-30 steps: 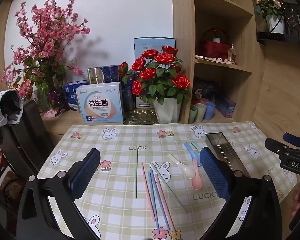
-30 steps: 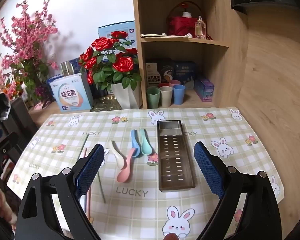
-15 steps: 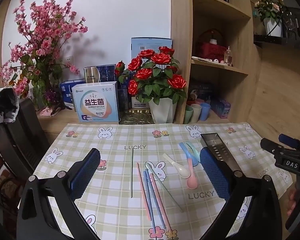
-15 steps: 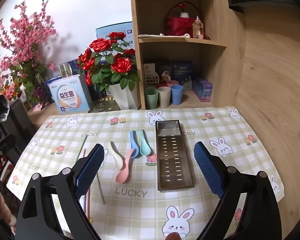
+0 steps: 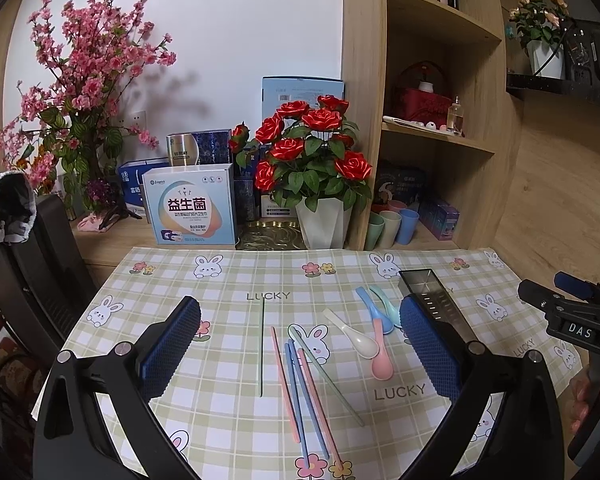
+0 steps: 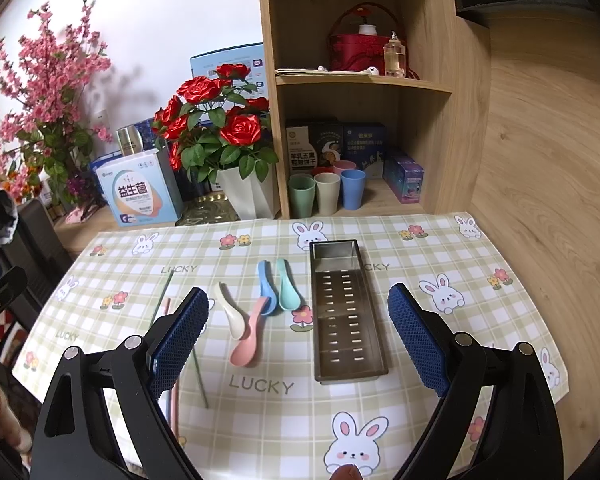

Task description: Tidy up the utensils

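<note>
Now both grippers hang above the worktop (image 6: 499,248), each with jaws wide apart and holding nothing.

Between the jaws of the left gripper (image 5: 300,350) lie the chopsticks (image 5: 300,380): one green stick alone toward the left jaw, then pink and blue sticks close together, and a pale green one crossing diagonally toward the right jaw. Just inside the right jaw lie the white spoon (image 5: 353,334) and the pink spoon (image 5: 379,354).

Between the jaws of the right gripper (image 6: 298,338), the pink spoon touches the white one near the left jaw, the blue spoon (image 6: 264,288) and the green spoon (image 6: 286,290) lie beyond them, and the metal tray (image 6: 345,312) sits toward the right jaw, still empty.

The risk, I think, is in the thin sticks: they lie flat and close, so jaws closing there may catch two at once or push them to roll away. The touching spoons may also drag each other when one is lifted.
</note>
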The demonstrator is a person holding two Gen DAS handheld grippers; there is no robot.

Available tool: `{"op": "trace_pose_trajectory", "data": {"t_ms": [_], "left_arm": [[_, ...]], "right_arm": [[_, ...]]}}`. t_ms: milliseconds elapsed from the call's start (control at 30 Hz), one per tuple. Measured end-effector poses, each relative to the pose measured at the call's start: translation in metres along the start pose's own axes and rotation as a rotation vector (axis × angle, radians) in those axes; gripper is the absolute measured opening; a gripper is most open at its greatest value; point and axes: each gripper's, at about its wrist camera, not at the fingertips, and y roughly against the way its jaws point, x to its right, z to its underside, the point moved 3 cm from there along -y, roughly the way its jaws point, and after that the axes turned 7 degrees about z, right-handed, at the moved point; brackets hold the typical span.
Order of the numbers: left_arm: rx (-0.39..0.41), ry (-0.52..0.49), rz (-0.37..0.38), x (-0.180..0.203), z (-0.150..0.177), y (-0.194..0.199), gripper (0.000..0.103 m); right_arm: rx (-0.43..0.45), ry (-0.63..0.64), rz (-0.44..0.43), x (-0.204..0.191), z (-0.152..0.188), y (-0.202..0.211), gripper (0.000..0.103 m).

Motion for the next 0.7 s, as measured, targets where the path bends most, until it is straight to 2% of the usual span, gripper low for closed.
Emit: {"op": "trace_pose_trajectory", "data": {"t_ms": [700], "left_arm": [[-0.001, 0.005, 0.005, -0.0039, 0.0020, -0.0007, 0.098]], "right_arm": [[0.001, -0.002, 0.004, 0.0028, 0.0002, -0.0018, 0.088]]}}
